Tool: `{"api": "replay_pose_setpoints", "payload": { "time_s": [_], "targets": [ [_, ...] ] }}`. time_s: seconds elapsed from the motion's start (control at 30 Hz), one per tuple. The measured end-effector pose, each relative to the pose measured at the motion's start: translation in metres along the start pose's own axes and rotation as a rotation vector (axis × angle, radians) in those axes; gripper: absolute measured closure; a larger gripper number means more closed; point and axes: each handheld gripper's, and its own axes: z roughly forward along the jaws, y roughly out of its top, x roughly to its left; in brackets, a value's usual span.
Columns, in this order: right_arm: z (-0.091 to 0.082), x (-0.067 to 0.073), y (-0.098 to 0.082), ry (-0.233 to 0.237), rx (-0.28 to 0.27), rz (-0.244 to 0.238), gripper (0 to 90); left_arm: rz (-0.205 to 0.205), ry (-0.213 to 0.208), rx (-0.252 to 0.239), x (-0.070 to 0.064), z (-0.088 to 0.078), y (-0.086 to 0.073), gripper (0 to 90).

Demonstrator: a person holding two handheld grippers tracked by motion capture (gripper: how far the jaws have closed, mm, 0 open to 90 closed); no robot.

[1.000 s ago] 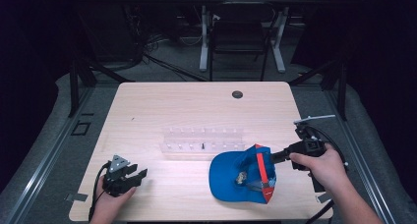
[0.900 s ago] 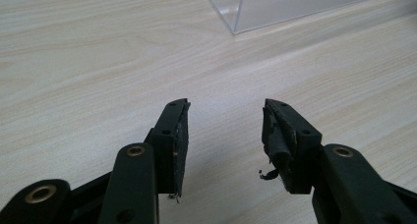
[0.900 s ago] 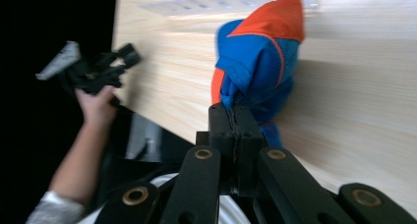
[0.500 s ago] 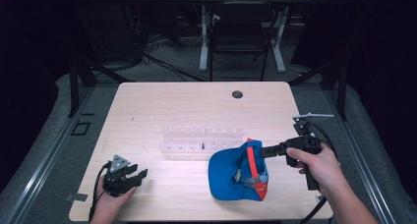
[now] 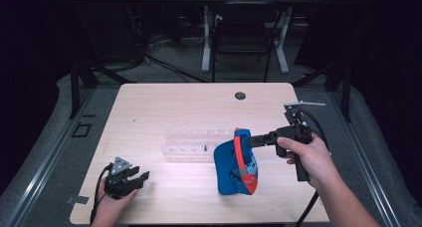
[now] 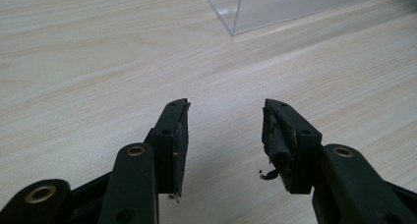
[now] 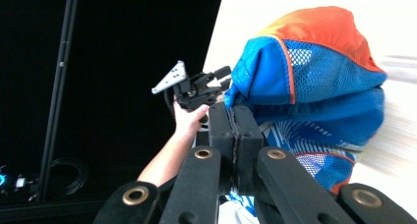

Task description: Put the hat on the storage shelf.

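The cap (image 5: 235, 162) has lifted upright, pinched in the right tongs (image 5: 251, 140); left tongs (image 5: 141, 177) gape.

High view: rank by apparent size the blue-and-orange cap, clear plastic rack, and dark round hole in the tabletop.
1. Clear plastic rack, though the cap hides its right end, so its lead is narrow.
2. Blue-and-orange cap.
3. Dark round hole, by far the smallest.
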Motion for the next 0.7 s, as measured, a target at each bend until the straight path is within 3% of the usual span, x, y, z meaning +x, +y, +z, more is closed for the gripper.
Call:
{"api": "replay_pose_setpoints", "payload": {
  "time_s": [0.13, 0.4, 0.7],
  "targets": [
    [0.006, 0.009, 0.003, 0.052, -0.001, -0.02, 89.7, -0.004, -0.003, 0.001, -0.001, 0.0, 0.0, 53.3],
    [0.013, 0.025, 0.008, 0.063, 0.0, -0.056, 89.7, 0.003, -0.006, 0.002, -0.001, 0.001, 0.0, 53.2],
    [0.012, 0.033, 0.018, 0.092, -0.023, -0.06, 89.6, 0.007, -0.017, -0.001, -0.003, 0.001, 0.002, 52.7]
  ]
}}
